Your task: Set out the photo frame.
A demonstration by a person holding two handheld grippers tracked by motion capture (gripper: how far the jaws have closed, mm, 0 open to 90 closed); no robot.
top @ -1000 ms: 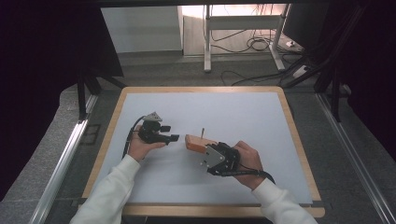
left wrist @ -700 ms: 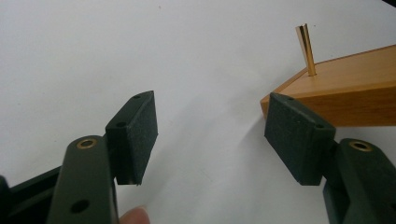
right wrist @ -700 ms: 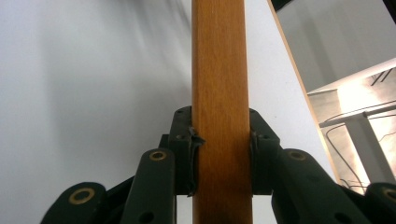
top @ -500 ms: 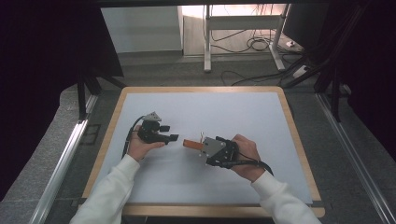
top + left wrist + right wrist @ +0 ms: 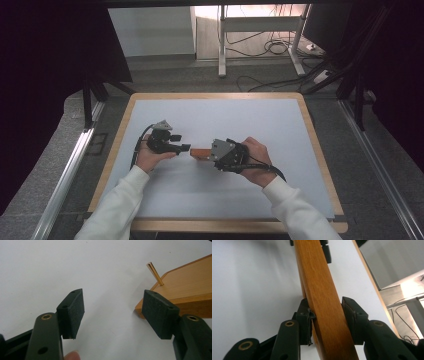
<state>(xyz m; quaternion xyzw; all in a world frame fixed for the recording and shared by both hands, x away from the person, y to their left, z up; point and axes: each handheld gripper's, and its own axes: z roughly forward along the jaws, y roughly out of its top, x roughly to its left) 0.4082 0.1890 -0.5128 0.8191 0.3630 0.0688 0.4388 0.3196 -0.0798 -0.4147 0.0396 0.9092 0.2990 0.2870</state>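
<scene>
Wooden block (image 5: 199, 152), orange-brown, sits clamped betw. the jaws of the right gripper (image 5: 210, 154), roughly mid-surface on the white table (image 5: 260, 120), a bit toward the near edge and left of centre. In the right gripper view the block (image 5: 322, 302) runs up btwn both pads, pressed on each side, and looks held above the surface w/ its edge toward the camera. A thin brass pin (image 5: 155, 273) stands tilted out of the block's flat face near one corner, seen in the left gripper view. Left gripper (image 5: 184, 147) is just beside the block's left end, jaws spread wide apart w/ nothing btwn them; its right pad (image 5: 157, 312) is close to the block's corner (image 5: 175, 295), touching or not can't tell. No containers on the table; wooden frame (image 5: 125, 125) borders the surface.
</scene>
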